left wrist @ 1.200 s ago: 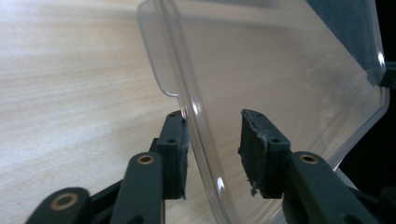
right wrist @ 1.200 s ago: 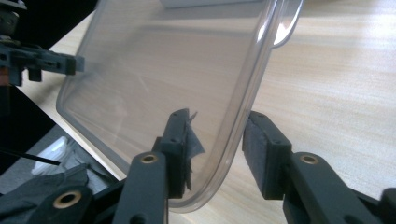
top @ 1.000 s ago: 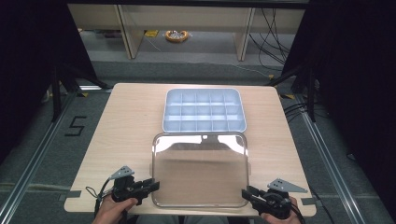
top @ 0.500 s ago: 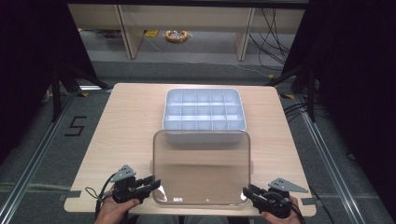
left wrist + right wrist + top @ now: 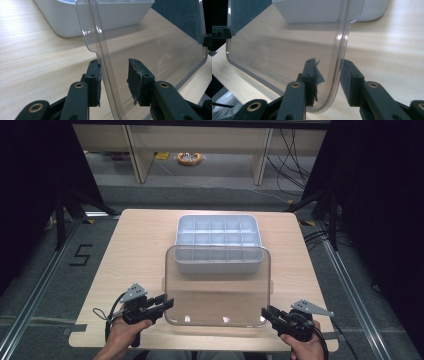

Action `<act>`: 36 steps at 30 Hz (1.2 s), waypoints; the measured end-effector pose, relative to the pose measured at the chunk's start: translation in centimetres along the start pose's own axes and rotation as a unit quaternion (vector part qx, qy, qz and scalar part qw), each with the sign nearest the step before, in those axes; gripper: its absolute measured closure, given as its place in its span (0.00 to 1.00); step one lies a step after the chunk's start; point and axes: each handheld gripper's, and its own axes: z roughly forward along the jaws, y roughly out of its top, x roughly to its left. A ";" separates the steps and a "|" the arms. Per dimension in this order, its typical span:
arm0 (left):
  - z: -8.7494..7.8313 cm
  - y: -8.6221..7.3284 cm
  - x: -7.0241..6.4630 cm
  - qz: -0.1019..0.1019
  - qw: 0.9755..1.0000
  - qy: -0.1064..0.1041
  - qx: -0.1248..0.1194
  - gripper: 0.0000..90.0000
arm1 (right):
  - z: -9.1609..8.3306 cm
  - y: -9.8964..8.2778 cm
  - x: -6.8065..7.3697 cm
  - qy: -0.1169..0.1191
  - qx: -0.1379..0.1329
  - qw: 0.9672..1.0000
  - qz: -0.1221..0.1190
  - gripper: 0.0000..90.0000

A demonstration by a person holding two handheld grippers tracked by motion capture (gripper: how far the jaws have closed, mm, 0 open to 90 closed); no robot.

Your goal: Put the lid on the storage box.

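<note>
High view: clear plastic lid (image 5: 217, 287), a rounded rectangle, is held above the pale wood-grain tabletop (image 5: 135, 250), its far edge overlapping the near row of the white compartment tray (image 5: 218, 235). The tray's grid of cells shows here. Left gripper (image 5: 167, 303) is at the lid's 7 o'clock corner, right gripper (image 5: 265, 312) at its 5 o'clock corner.

Left gripper view: lid (image 5: 155, 42) seen edge-on, thin, glossy, with a raised rim. It passes between the black jaws, the left one touching, with a gap at the worn right pad (image 5: 136, 80); jaws close-set, pinching the lid.

Right gripper view: the lid's (image 5: 279, 47) curved corner sits between narrowly set jaws, pinched. The tray's (image 5: 317, 10) smooth matte wall is at 12 o'clock.
</note>
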 end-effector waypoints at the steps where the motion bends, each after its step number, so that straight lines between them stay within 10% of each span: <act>1: 0.2 0.2 0.0 -0.002 1.000 -0.001 -0.003 0.70 | 0.0 0.3 -0.1 0.002 -0.002 1.000 0.007 0.75; 36: 3.8 9.4 2.2 -0.016 0.998 0.034 -0.042 0.70 | 3.9 11.1 -3.4 -0.018 -0.048 0.999 -0.003 0.73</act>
